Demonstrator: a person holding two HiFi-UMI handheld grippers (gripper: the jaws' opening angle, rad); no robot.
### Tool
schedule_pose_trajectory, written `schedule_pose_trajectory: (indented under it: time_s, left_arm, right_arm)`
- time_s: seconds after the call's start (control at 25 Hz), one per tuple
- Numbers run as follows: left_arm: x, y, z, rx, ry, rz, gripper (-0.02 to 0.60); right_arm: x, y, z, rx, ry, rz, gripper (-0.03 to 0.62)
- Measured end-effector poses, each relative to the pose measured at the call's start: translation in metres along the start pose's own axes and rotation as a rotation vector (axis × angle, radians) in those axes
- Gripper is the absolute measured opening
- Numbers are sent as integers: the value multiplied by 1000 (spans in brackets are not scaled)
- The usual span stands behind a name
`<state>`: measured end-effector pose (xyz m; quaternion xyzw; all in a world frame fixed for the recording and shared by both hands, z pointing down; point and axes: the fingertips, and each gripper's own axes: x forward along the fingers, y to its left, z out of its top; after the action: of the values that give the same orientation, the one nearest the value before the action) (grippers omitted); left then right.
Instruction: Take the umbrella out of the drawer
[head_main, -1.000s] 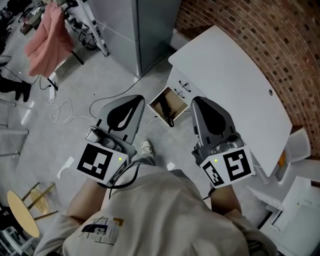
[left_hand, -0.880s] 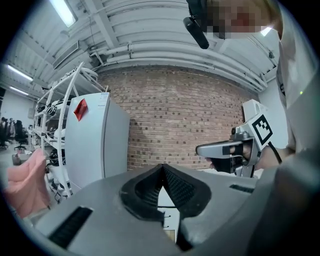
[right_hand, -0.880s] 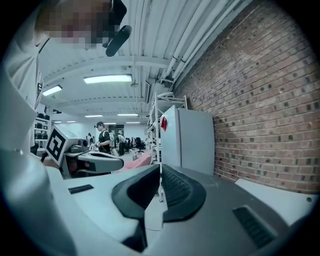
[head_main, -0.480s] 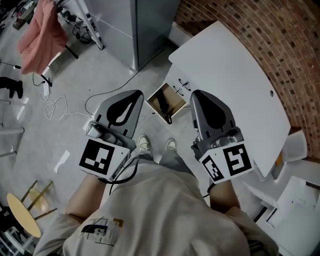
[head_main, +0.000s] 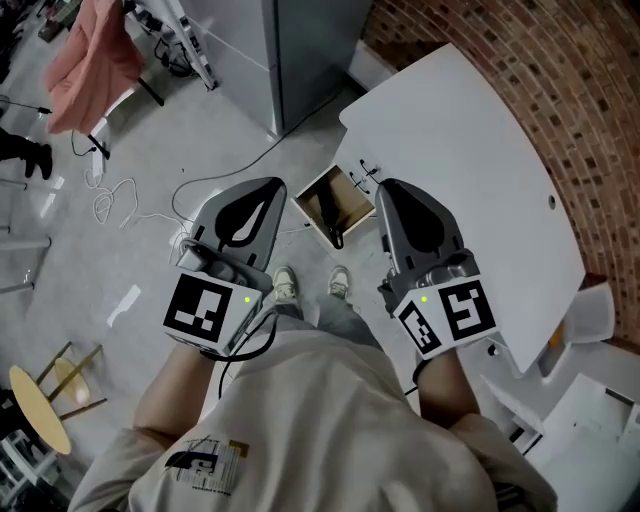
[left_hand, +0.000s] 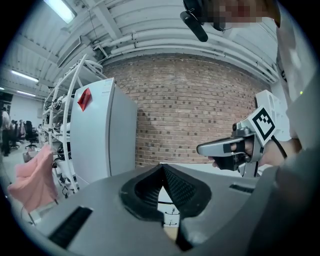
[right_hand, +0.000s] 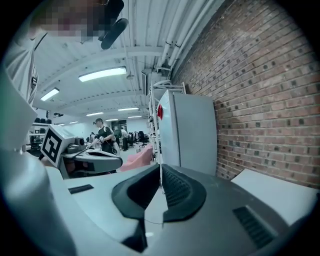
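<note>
Both shoes (head_main: 285, 284) now show beneath the tools; a second ago only one did. Left tool (head_main: 272, 192) and right tool (head_main: 388, 192) are held side by side, near level, jaws together and empty. Farther off, between their tips, the open drawer (head_main: 352, 193) under the white worktop (head_main: 460, 150) holds the dark umbrella (head_main: 334, 226).

Left tool (head_main: 272, 190) and right tool (head_main: 388, 190) side by side, both closed.

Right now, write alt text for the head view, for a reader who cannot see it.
From above, a person holds the left gripper and right gripper, both shut and empty, toward an open drawer of a white desk. Something dark, likely the umbrella, lies in the drawer.
</note>
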<state>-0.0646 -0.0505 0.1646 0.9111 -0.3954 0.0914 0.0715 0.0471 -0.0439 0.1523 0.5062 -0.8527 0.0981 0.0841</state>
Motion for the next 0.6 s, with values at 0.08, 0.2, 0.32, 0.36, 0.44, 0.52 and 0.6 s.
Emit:
schedule_pose_trajectory:
  time_s: [0.08,0.2,0.32,0.36,0.44,0.52,0.6]
  left_arm:
    - [11,0,-5,4,4,10,8]
    - [29,2,-15,6,12,17,8]
    - [50,8,-32,18,38,27,8]
    - [58,12,-39,18,49,35,8]
    - [73,21,-54,-1,69,47,8]
    - [87,28,-70,-23,87,49,8]
    - [102,34,-88,-32,112,50,8]
  right_arm:
    - [4,-11,-7,9,8,3,9]
    - [15,-25,-23,28,29,13,9]
    - [32,-38,-42,71,61,31,39]
    - [39,-41,-49,81,72,38,71]
    - [54,-49,-64,84,93,42,92]
    - [71,-59,-85,91,121,36,101]
    - [87,-70,-110,105,157,27,107]
